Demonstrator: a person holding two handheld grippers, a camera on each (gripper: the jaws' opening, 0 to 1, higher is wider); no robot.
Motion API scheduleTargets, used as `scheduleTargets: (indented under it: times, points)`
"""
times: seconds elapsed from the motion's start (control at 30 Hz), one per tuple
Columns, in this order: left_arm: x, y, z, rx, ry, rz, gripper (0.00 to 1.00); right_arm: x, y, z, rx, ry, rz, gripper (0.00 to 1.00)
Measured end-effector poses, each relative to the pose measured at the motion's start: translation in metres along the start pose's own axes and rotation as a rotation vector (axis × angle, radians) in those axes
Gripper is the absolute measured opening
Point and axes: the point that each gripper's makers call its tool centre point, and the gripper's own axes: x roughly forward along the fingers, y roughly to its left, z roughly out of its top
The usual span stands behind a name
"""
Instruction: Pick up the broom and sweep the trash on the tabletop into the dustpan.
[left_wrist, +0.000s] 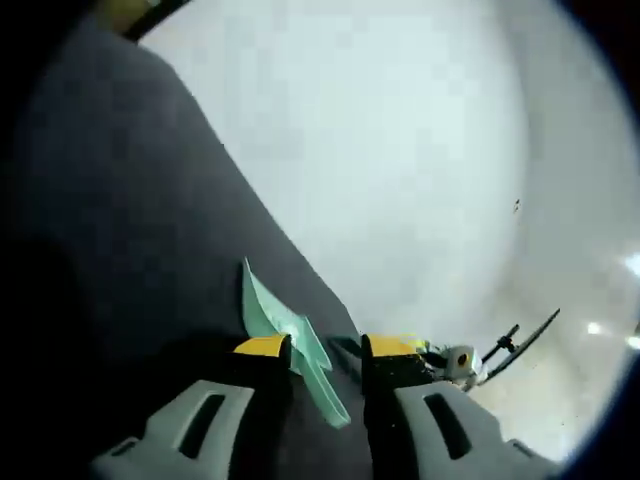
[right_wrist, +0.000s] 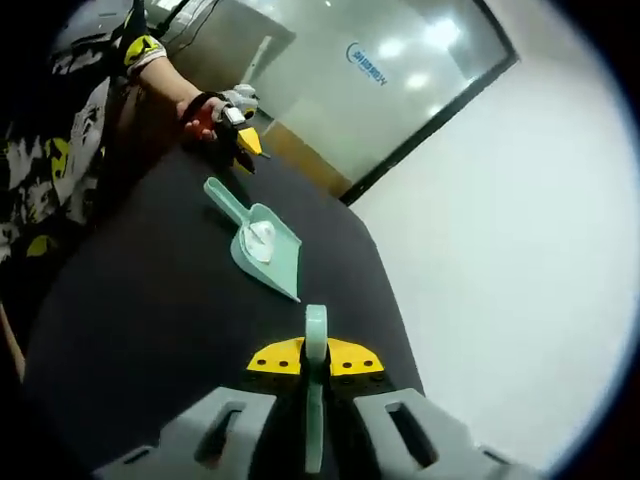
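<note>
Right up against the right gripper (right_wrist: 315, 365), the mint-green broom handle (right_wrist: 315, 400) runs straight up between its jaws, which look pressed together on it, yellow pads on either side. Ahead of that gripper, a bit to its left, the green dustpan (right_wrist: 262, 248) lies flat on the dark tabletop (right_wrist: 150, 320) with a wad of white trash (right_wrist: 262, 236) sitting in its scoop, handle pointing away. Beyond the handle, the left gripper (right_wrist: 240, 140) hangs over the table's far end in a person's gloved hand (right_wrist: 205, 112). In the left gripper view, the left gripper (left_wrist: 326, 350) is spread apart holding nothing, the dustpan (left_wrist: 290, 345) lying just ahead between its jaws. White floor (left_wrist: 400, 150) past the table edge.
</note>
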Motion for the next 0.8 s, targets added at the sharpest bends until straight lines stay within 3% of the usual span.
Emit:
scheduleTargets:
  times: [0.1, 0.27, 0.37, 0.57, 0.67, 0.73, 0.8]
  points:
    - [0.001, 0.004, -0.008, -0.004, 0.019, 0.009, 0.24, -0.001, 0.002, 0.001, -0.010, -0.034, -0.006, 0.04]
    - [0.005, -0.004, -0.025, 0.093, 0.070, -0.012, 0.24, -0.004, 0.018, 0.000, -0.014, -0.051, 0.007, 0.04]
    - [0.007, -0.012, -0.026, 0.135, 0.068, -0.033, 0.24, -0.010, 0.020, -0.006, -0.018, -0.054, 0.004, 0.04]
    - [0.011, -0.017, -0.016, 0.336, 0.061, -0.053, 0.24, -0.016, 0.049, 0.002, -0.013, -0.061, -0.005, 0.06]
    - [0.013, -0.015, -0.016, 0.338, 0.064, -0.054, 0.24, -0.021, 0.055, 0.000, -0.014, -0.070, 0.002, 0.07]
    - [0.015, -0.012, -0.018, 0.332, 0.071, -0.053, 0.24, -0.021, 0.062, -0.004, 0.041, -0.072, 0.039, 0.10]
    - [0.015, -0.005, -0.019, 0.321, 0.081, -0.037, 0.24, -0.022, 0.063, -0.009, 0.047, -0.044, 0.042, 0.12]
